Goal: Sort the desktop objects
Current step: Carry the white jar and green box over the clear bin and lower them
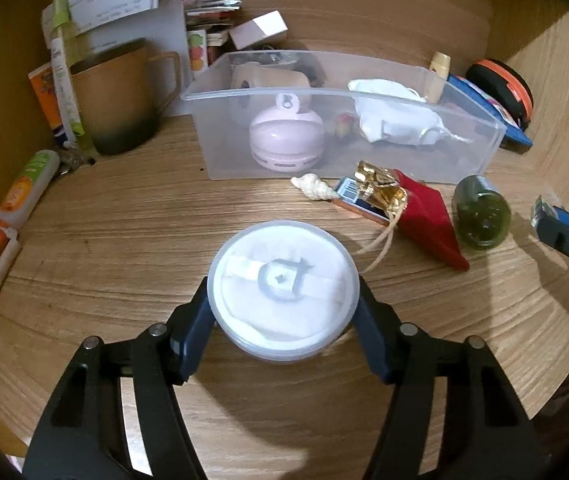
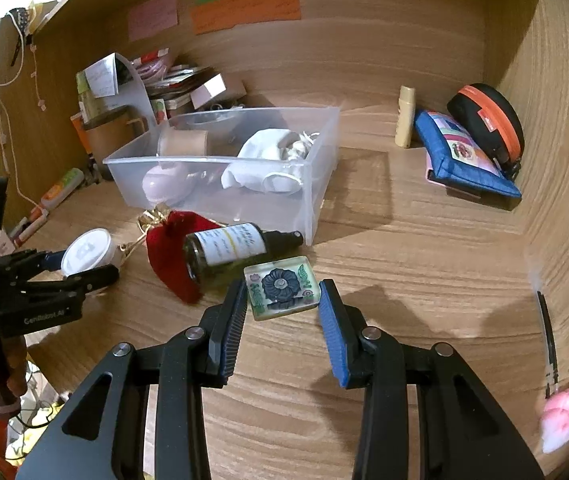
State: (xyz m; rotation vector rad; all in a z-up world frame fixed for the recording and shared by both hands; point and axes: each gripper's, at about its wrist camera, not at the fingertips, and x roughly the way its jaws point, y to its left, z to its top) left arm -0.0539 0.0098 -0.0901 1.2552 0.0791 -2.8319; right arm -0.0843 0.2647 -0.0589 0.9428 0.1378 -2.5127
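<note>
My left gripper (image 1: 284,300) is shut on a round white lidded tub (image 1: 282,286), its jaws pressing both sides; the tub also shows in the right wrist view (image 2: 84,256). My right gripper (image 2: 283,300) is open, its jaws on either side of a glass tile with a blue flower (image 2: 282,288) that lies on the desk, with small gaps. A clear plastic bin (image 1: 480,152) stands behind, holding a pink round gadget (image 1: 286,140), white cloth (image 1: 396,120) and a beige roll. A green bottle (image 2: 224,252), red pouch (image 2: 172,248), shell (image 1: 312,188) and matchbox lie before the bin.
A brown mug (image 1: 120,96), tubes and papers stand at the back left. A blue pouch (image 2: 464,156), an orange-black case (image 2: 488,120) and a beige stick (image 2: 404,116) sit at the back right. A pen with a pink paw (image 2: 556,420) lies by the right wall.
</note>
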